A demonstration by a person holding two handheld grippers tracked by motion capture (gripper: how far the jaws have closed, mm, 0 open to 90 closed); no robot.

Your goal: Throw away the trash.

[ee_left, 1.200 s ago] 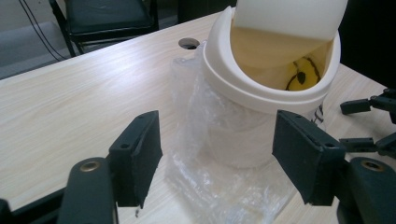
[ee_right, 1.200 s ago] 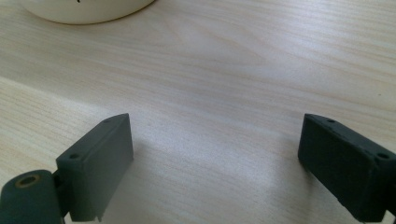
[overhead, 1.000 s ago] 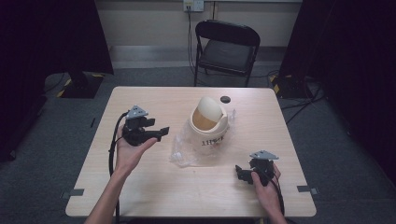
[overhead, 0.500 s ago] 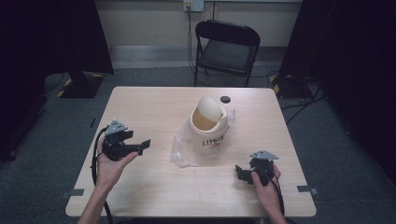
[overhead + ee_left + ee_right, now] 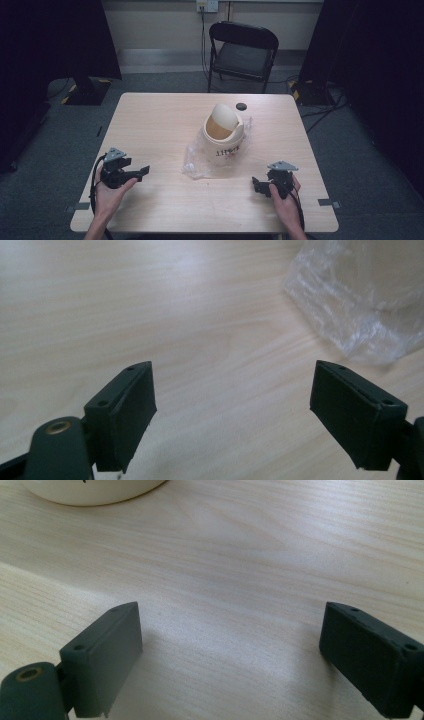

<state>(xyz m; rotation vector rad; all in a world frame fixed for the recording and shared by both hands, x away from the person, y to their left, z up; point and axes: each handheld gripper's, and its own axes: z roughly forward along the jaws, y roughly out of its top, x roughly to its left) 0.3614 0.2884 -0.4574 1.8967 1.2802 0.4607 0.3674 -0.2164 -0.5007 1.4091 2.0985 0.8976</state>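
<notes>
Left claw (image 5: 142,172) well left of bagged bin (image 5: 223,131).

A small cream plastic bin with a domed swing lid (image 5: 223,131) stands upright near the middle of the pale wooden table, with black lettering on its front. A crumpled clear plastic bag (image 5: 200,161) lines it, spilling from under the lid and lying loose on the tabletop around its base, mostly toward the front left.
</notes>
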